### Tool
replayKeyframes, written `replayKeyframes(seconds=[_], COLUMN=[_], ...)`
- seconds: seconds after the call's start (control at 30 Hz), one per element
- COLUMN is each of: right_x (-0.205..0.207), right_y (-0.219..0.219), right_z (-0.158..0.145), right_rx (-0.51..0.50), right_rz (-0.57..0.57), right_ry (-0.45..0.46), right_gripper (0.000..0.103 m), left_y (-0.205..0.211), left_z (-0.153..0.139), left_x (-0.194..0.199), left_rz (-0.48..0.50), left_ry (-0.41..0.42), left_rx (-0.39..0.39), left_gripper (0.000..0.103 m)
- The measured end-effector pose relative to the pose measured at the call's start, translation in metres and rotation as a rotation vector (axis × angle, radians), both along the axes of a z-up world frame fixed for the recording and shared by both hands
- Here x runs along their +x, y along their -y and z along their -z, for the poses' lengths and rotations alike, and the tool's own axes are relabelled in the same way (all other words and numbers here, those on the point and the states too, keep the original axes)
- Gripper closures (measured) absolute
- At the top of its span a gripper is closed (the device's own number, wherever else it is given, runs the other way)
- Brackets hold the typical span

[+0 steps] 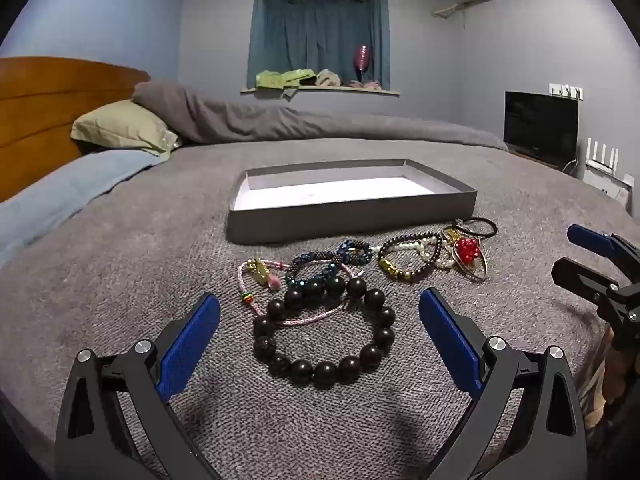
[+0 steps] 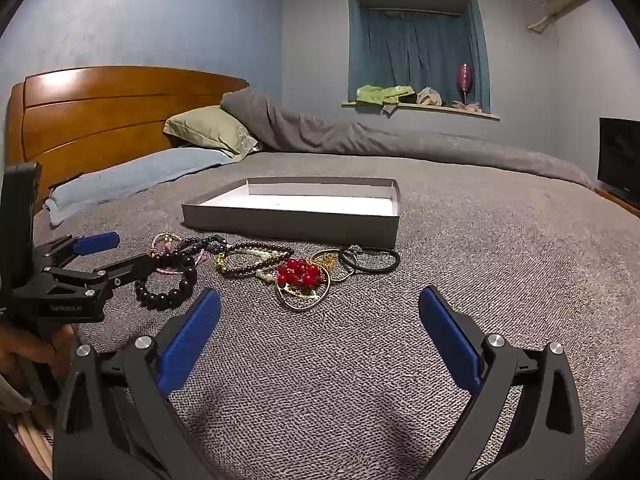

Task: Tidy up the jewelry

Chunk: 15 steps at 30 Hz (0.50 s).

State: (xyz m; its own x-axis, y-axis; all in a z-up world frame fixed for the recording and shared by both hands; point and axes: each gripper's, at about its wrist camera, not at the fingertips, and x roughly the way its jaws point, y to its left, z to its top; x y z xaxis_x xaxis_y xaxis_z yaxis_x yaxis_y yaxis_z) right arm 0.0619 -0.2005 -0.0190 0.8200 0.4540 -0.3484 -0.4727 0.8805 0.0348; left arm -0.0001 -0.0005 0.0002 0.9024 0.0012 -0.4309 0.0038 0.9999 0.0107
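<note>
Both grippers' fingers wide apart, left gripper [image 1: 320, 312] over the dark bead bracelet [image 1: 324, 332], right gripper [image 2: 320, 308] near the red bead piece [image 2: 300, 272], on the bed [image 2: 480, 280].

One marking can be partly read: small pale lettering on the black body of the left gripper [image 2: 120, 260], seen in the right wrist view, which looks like "GenRobot.AI", though the letters are tiny and blurred. No other text, number or brand is legible in either view.
</note>
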Motion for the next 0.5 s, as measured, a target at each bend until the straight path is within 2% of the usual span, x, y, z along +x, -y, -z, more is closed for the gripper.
replayKeyframes(seconds=[0.5], right_x=[-0.0007], right_y=[0.0001], right_z=[-0.0031], right_rx=[0.008], right_rz=[0.005], right_ry=[0.006], right_gripper=[0.005], left_y=[-0.0012], left_z=[-0.0022], left_x=[-0.0012], left_rz=[0.003], left_ry=[0.005], left_rx=[-0.008], left_gripper=[0.004])
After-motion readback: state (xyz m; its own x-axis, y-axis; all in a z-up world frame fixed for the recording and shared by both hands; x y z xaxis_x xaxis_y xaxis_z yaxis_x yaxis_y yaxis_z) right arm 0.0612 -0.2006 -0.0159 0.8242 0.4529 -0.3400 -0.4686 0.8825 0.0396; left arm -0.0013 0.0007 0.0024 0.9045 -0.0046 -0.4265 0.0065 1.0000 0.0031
